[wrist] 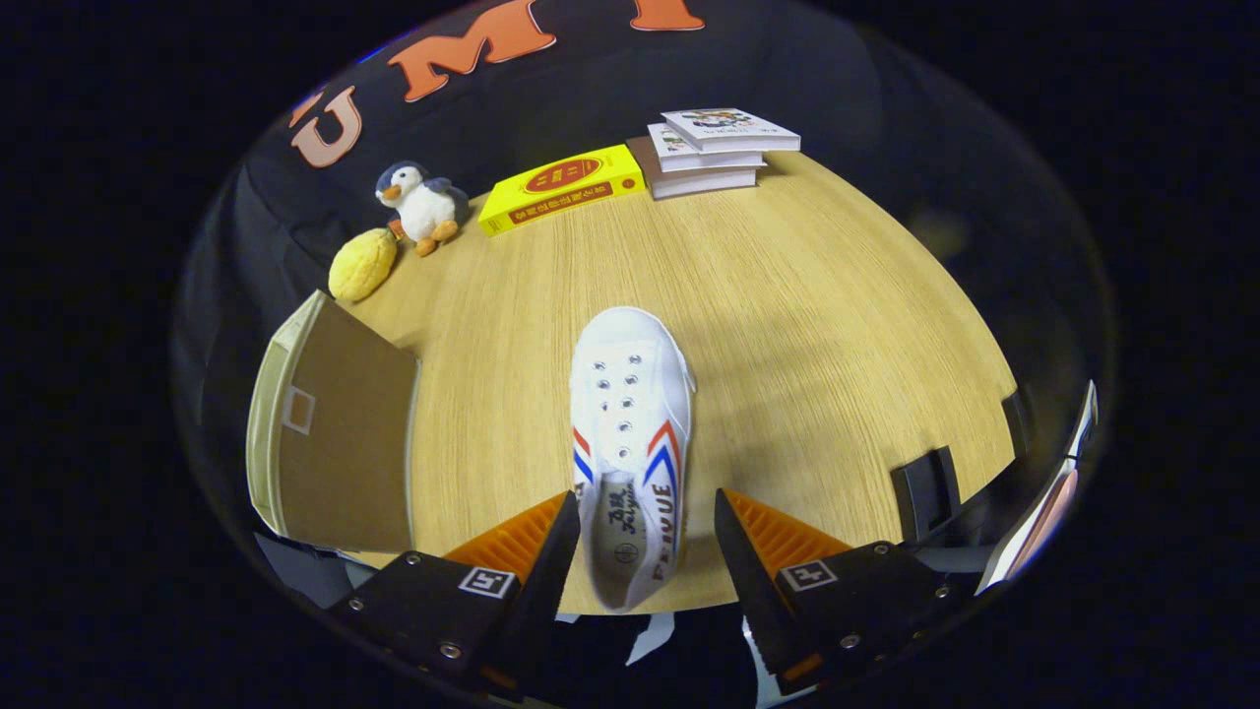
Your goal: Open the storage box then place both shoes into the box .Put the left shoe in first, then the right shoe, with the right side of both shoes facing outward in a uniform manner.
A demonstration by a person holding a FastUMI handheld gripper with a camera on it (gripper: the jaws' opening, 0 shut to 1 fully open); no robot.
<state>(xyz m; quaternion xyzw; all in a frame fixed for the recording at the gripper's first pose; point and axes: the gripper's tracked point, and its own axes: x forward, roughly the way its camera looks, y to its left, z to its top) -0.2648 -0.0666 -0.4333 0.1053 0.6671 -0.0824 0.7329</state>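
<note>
Our claw stands wide open, straddling the white shoe's heel, gripping nothing; the box sits at 9 o'clock. Next, we judge: close on the heel.

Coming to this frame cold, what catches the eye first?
A white shoe with red and blue stripes lies on the wooden table, heel between the open gripper fingers, toe pointing away. Left of it stands a brown box. Beyond it sit a toy penguin, a yellow book and stacked books.
</note>
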